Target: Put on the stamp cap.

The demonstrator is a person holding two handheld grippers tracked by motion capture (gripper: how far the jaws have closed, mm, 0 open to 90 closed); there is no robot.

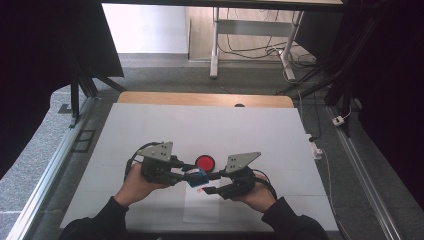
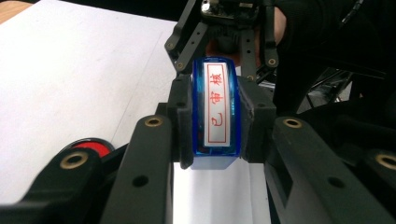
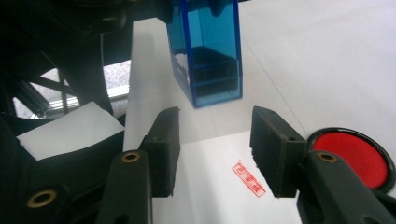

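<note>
A blue see-through stamp [image 1: 198, 177] with a white label of red characters [image 2: 217, 105] is held a little above the table. My left gripper [image 2: 217, 121] is shut on its sides. The right gripper [image 3: 215, 140] faces it from the other side with its jaws open and nothing between them; the stamp's body [image 3: 208, 51] hangs just beyond its fingertips. On the white paper sheet [image 3: 210, 200] below lies a red rectangular stamp print [image 3: 249, 179]. A round red ink pad [image 1: 205, 162] sits on the table just behind both grippers.
The white tabletop [image 1: 200, 125] stretches far ahead to a wooden strip [image 1: 200, 99] at its far edge. Metal rails [image 1: 55, 165] run along both sides. Cables and a desk frame [image 1: 250, 45] stand on the floor beyond.
</note>
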